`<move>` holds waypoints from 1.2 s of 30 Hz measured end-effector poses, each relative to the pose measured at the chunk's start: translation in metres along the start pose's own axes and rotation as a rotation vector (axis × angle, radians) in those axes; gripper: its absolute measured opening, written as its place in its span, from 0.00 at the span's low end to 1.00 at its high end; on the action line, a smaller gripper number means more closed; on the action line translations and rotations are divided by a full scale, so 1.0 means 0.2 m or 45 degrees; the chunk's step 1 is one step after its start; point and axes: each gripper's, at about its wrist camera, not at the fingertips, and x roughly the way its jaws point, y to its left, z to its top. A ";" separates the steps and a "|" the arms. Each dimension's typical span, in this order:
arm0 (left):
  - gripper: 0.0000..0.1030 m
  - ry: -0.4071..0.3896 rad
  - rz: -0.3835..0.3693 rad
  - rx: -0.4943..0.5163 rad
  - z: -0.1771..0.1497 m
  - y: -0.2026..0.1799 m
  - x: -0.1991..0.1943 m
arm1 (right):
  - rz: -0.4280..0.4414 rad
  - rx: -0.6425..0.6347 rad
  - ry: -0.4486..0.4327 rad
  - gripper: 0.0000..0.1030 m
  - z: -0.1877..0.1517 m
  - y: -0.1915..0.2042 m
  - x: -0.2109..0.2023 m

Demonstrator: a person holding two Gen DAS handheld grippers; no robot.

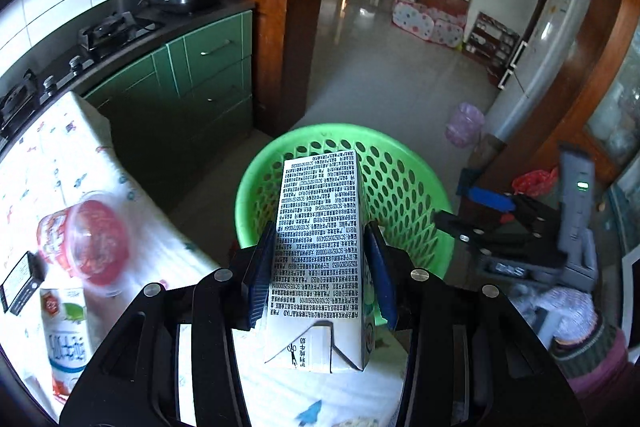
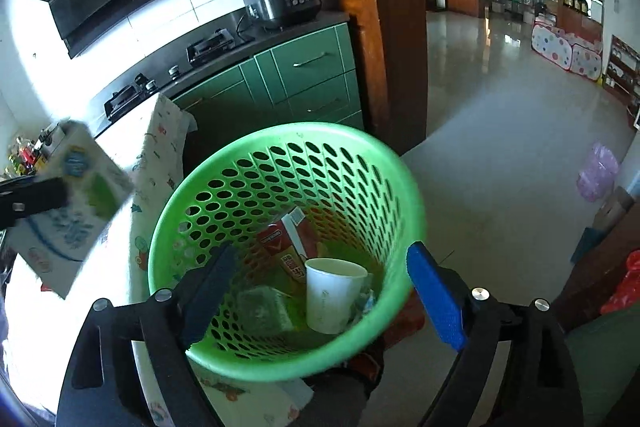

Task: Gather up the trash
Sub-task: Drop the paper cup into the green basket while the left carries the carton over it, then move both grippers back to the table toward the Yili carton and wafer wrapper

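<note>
- Left wrist view: the left hand-held gripper (image 1: 320, 267) is closed on a milk carton (image 1: 320, 259), its two blue pads pressed against the carton's sides; the face turned to the camera is white with dense black print, and the folded end with a scissors mark lies nearest the lens.
- The carton's far end reaches out over the rim of the green perforated basket (image 1: 404, 187), which sits beyond the surface's edge; the carton is above the basket, not inside it.
- On the patterned cloth of the surface (image 1: 80, 155), to the left, lie a red lidded tub (image 1: 86, 235), a second carton with green print (image 1: 66, 327) nearer the camera, and a small dark box (image 1: 20, 281) at the far left.
- The right hand-held gripper (image 1: 500, 223) shows at the right of this view, beside the basket.
- Right wrist view: the right hand-held gripper (image 2: 324, 291) is spread wide with nothing between its pads; the green basket (image 2: 276, 143) lies between and beyond them, its near rim overlapping the fingers in the picture; whether they touch it I cannot tell.
- Inside the basket lie a white paper cup (image 2: 332, 295), a red packet (image 2: 286, 255) behind it, and a greenish wrapper (image 2: 260, 311) to its left.
- At the left edge, blurred, the left hand-held gripper (image 2: 32, 199) holds the milk carton (image 2: 68, 207) over the cloth-covered surface (image 2: 160, 143), left of the basket.
</note>
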 end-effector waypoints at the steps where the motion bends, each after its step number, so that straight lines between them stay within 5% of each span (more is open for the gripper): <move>1: 0.42 0.009 0.003 0.000 0.01 -0.01 0.03 | 0.004 0.011 -0.004 0.82 -0.01 -0.02 -0.02; 16: 0.44 0.125 0.126 0.062 0.11 -0.07 0.42 | 0.040 0.024 0.015 0.82 -0.13 -0.09 -0.08; 18: 0.51 0.109 0.140 0.074 0.10 -0.05 0.43 | 0.053 0.030 0.019 0.82 -0.13 -0.10 -0.08; 20: 0.59 0.096 0.157 0.074 0.09 -0.04 0.42 | 0.059 0.038 0.022 0.82 -0.14 -0.10 -0.08; 36: 0.63 -0.050 0.197 -0.028 -0.13 0.13 -0.06 | 0.125 -0.004 -0.018 0.83 -0.17 0.12 -0.21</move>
